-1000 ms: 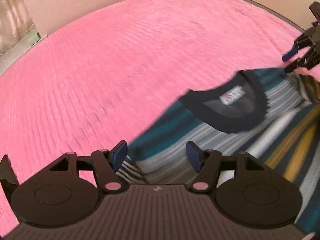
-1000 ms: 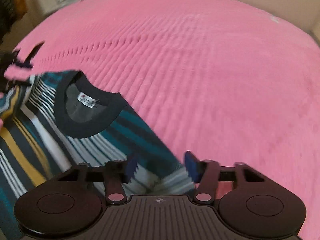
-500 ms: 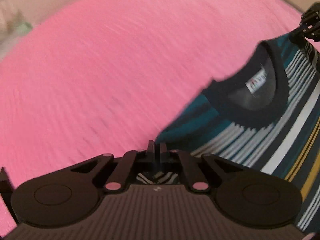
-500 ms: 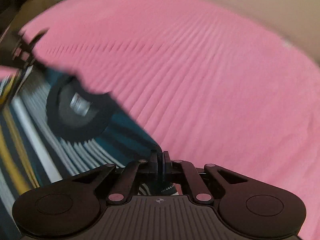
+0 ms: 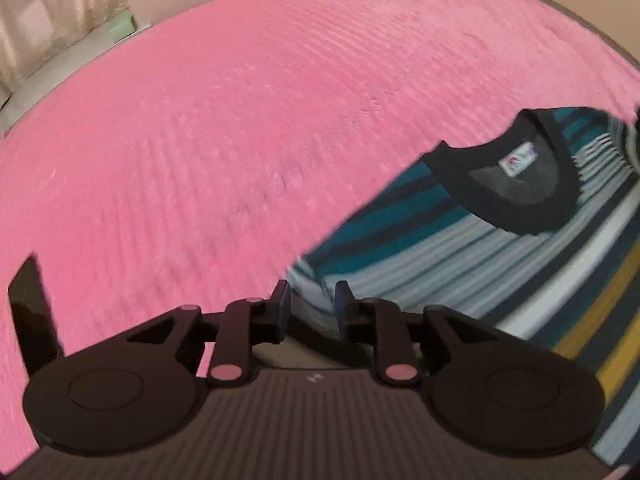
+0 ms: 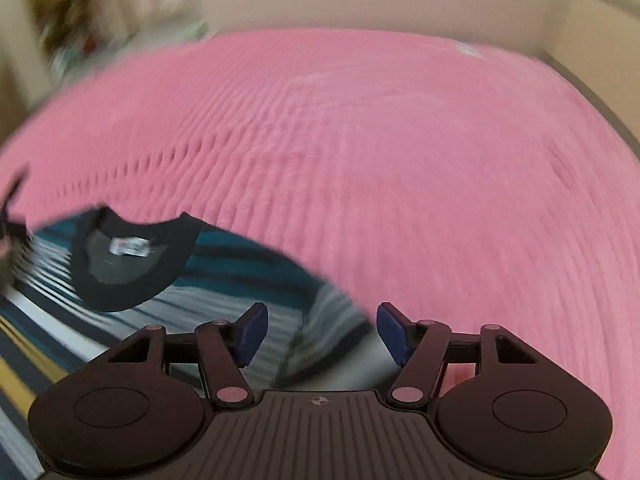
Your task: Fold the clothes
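Half a second ago both my tools were clamped tight on the shirt's shoulders; now both have parted.

Left wrist view: my left hand-held gripper (image 5: 309, 308) is opening, its blue pads a narrow gap apart with the shirt's shoulder edge between them. The striped shirt (image 5: 472, 256), teal, grey, white and yellow with a black collar (image 5: 516, 216) and a white label, lies flat on the pink bed (image 5: 240, 128).

Right wrist view: my right hand-held gripper (image 6: 320, 334) is opening wide, the shirt's other shoulder (image 6: 320, 320) lying loose between the pads.
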Motion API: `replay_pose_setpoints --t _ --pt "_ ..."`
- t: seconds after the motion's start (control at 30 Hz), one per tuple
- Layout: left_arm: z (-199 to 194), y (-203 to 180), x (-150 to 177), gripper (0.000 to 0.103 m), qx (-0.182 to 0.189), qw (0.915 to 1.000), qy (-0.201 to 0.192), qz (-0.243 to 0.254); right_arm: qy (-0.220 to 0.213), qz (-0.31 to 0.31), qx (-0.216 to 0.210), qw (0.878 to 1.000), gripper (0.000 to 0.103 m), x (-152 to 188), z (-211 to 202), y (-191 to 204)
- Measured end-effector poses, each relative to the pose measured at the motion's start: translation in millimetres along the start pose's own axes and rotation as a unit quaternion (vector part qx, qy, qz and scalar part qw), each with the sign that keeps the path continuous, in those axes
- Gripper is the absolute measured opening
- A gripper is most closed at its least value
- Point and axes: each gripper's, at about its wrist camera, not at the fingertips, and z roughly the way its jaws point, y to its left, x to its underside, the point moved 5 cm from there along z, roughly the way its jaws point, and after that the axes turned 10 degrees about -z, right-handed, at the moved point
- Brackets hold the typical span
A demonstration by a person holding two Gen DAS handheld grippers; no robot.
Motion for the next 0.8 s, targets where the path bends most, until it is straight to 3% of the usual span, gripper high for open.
replay_pose_setpoints --t 0.13,0.23,0.33,0.5,0.57,0.67,0.77,0.8 --pt "-32 -21 37 0.022 0.012 0.9996 0.021 0.015 0.038 0.097 0.013 0.994 0.064 88 -54 -13" --pt "-50 -43 76 0.023 0.026 0.9977 0.054 0.03 0.079 0.174 0.022 0.981 0.064 163 -86 -33" --pt "-64 -66 108 0.023 0.033 0.9946 0.086 0.049 0.093 0.231 0.08 0.965 0.064 223 -124 -70" --pt "-90 -109 133 0.027 0.053 0.9906 0.109 0.064 0.069 0.256 0.192 0.945 0.064 267 -193 -121" --pt "-96 -128 136 0.028 0.062 0.9889 0.115 0.071 0.081 0.263 0.223 0.935 0.064 285 -210 -137" --pt "-98 -159 135 0.029 0.073 0.9858 0.123 0.088 0.086 0.292 0.234 0.923 0.064 314 -225 -155" --pt "-96 -185 132 0.03 0.082 0.9823 0.129 0.109 0.082 0.313 0.219 0.92 0.063 334 -228 -159" --pt "-95 -194 131 0.03 0.083 0.9811 0.13 0.117 0.078 0.315 0.214 0.921 0.051 338 -228 -159"
